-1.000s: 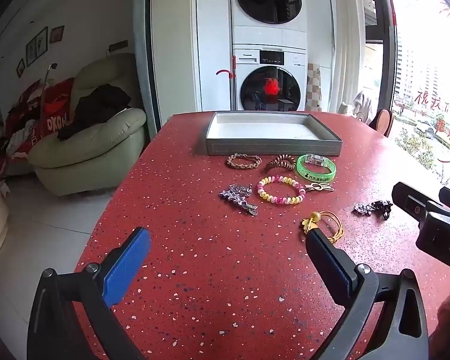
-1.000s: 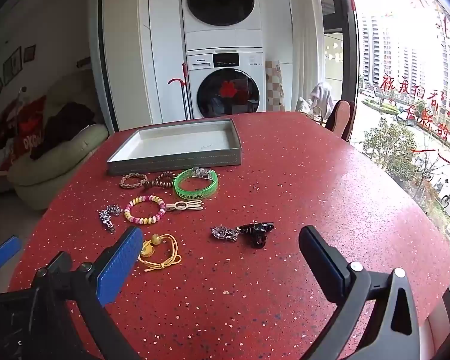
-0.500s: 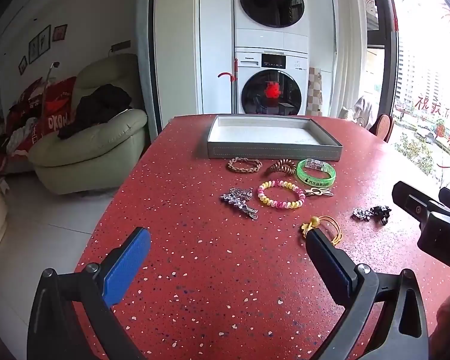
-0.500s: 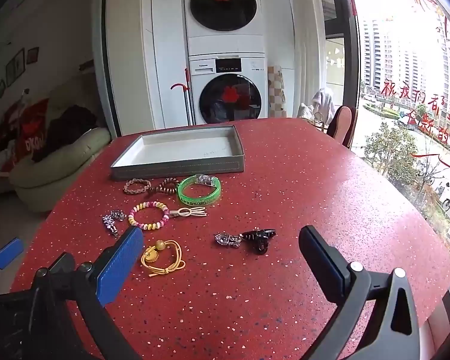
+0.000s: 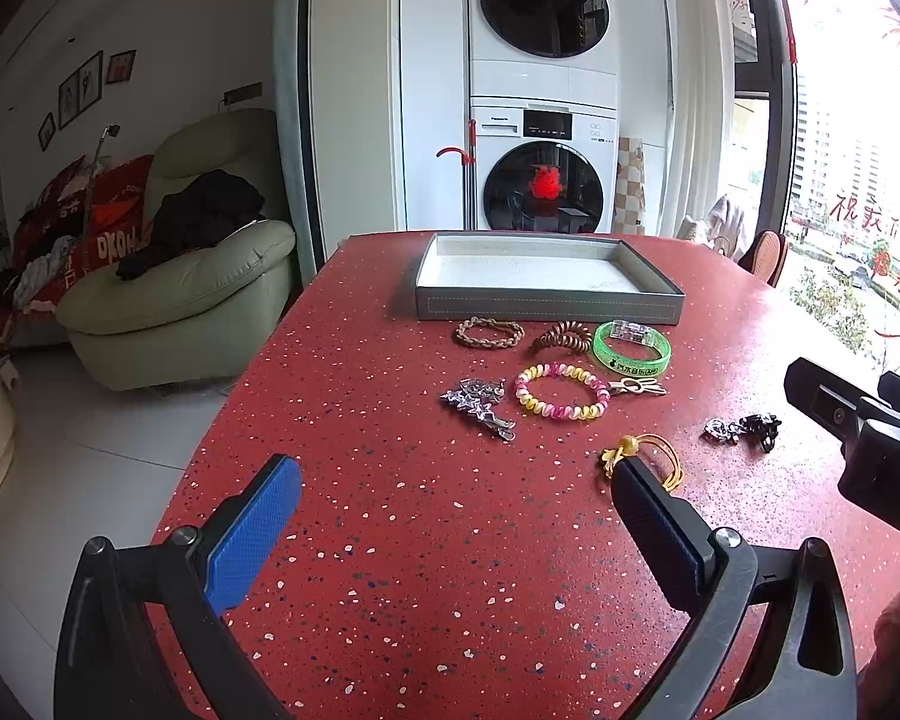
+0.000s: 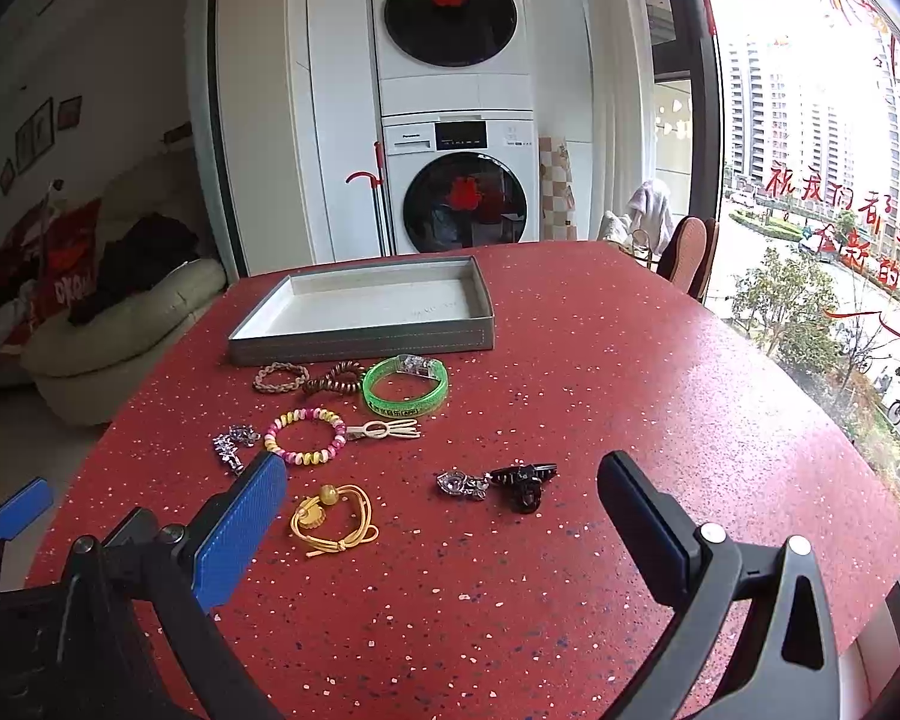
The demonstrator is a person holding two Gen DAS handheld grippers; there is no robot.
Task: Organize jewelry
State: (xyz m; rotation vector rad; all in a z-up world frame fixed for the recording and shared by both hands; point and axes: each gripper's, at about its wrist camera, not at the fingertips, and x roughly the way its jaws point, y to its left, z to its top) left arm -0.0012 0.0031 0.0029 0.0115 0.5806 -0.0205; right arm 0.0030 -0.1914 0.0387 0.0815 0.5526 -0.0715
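Note:
An empty grey tray [image 5: 549,307] [image 6: 366,345] stands at the far side of the red table [image 5: 426,540]. In front of it lie a braided bracelet [image 5: 489,333], a brown coil tie [image 5: 563,336], a green bangle [image 5: 632,349] [image 6: 406,387], a pink-yellow coil bracelet [image 5: 562,399] [image 6: 306,437], a silver clip [image 5: 479,399], a beige clip [image 6: 384,432], a yellow hair tie [image 5: 645,459] [image 6: 333,519], a silver charm [image 6: 461,485] and a black claw clip [image 6: 522,480]. My left gripper [image 5: 453,510] and right gripper [image 6: 441,522] are open and empty above the near table.
A pale green armchair [image 5: 174,294] with dark clothes stands left of the table. Stacked washing machines [image 5: 543,120] are behind the tray. A chair back [image 6: 687,252] and a large window are at the right. The table edge curves near on the right [image 6: 870,540].
Both grippers have drawn back or tilted slightly, so the jewelry and tray sit a little lower in both views. Nothing on the table has moved.

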